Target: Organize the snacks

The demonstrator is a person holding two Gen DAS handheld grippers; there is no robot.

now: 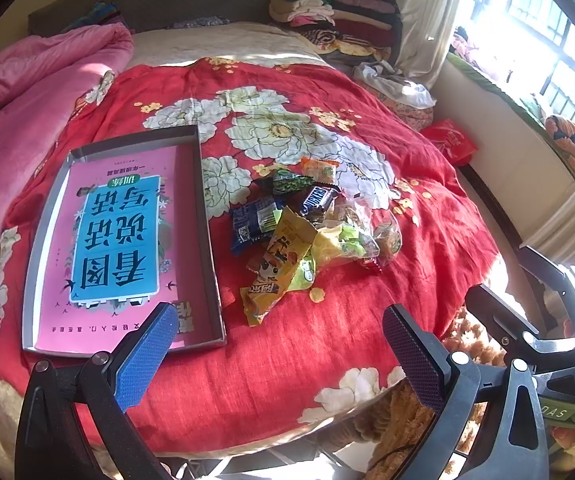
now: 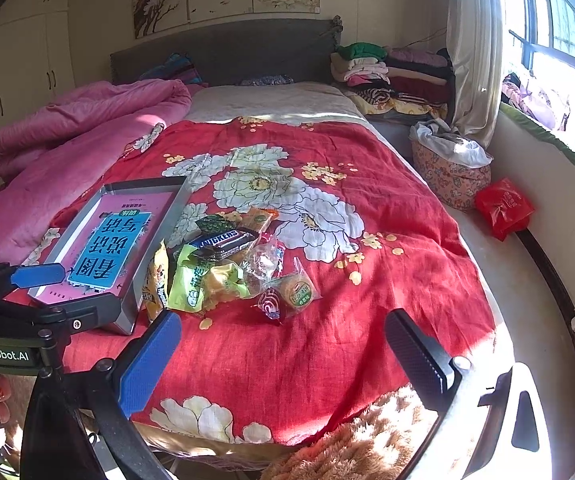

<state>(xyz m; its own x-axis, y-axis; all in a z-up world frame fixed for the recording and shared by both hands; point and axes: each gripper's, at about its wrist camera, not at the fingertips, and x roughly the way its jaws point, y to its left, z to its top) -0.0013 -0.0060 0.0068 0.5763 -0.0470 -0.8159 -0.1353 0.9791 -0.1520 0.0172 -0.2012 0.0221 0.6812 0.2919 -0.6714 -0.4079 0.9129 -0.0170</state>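
Note:
A pile of wrapped snacks (image 1: 307, 224) lies on a red flowered bedspread (image 1: 295, 360), with a Snickers bar (image 1: 318, 199) on top and a yellow packet (image 1: 275, 268) at the near side. A shallow grey box (image 1: 207, 236) with a pink and blue printed bottom lies left of the pile. My left gripper (image 1: 279, 356) is open and empty, short of the pile. In the right wrist view the pile (image 2: 231, 272) and the box (image 2: 159, 240) show too. My right gripper (image 2: 283, 360) is open and empty, short of the pile.
A pink quilt (image 1: 27, 112) is bunched at the left. Folded clothes (image 2: 391, 76) are stacked at the bed's far right. A red bag (image 2: 503, 206) and a flowered basket (image 2: 451, 176) stand between bed and window wall. A shaggy brown rug (image 2: 367, 440) lies below the bed's near edge.

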